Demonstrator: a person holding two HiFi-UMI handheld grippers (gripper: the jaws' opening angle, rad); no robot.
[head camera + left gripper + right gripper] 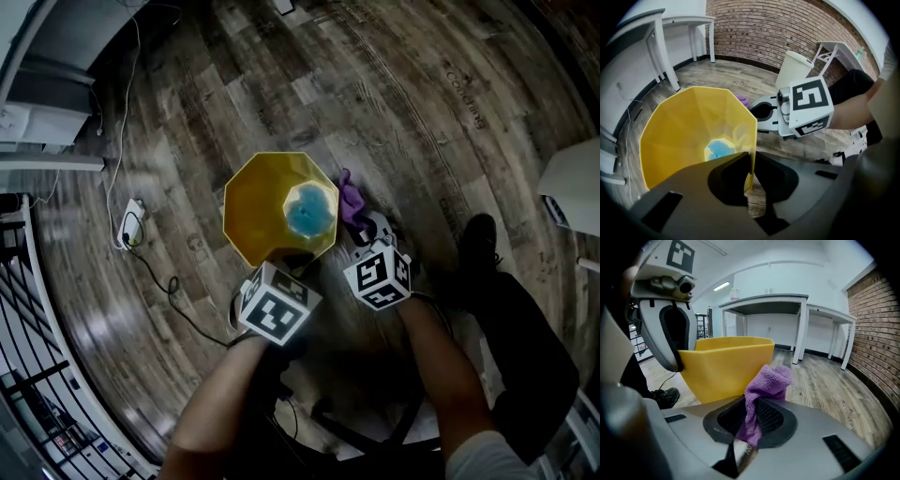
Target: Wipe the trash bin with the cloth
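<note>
trash bin (265,204): yellow, many-sided and open-topped; stood upright on the wooden floor (394,103). A blue patch (309,214) is seen at its bottom.
left gripper (751,158): clamped on the bin's near rim. The thin yellow wall is pinched between the two jaws, one jaw inside the bin and one outside.
right gripper (752,412): held just beside the bin's outer wall, jaws pressed together on the cloth.
cloth (769,379): purple and bunched. It is pinched low between the right jaws, and a tuft stands out past them, close against the bin's outer wall. Contact with the wall cannot be told.
marker cubes: one is carried on each gripper; both are seen from the head view on the near side of the bin.
power strip (131,217): white, laid on the floor well apart from the bin, on the side opposite the cloth. A dark cable (173,292) is trailed from it.
shoe (478,239): black, seen on the floor on the cloth side of the bin.
surroundings: white tables (787,303) and a brick wall (768,28) are seen beyond the bin.
</note>
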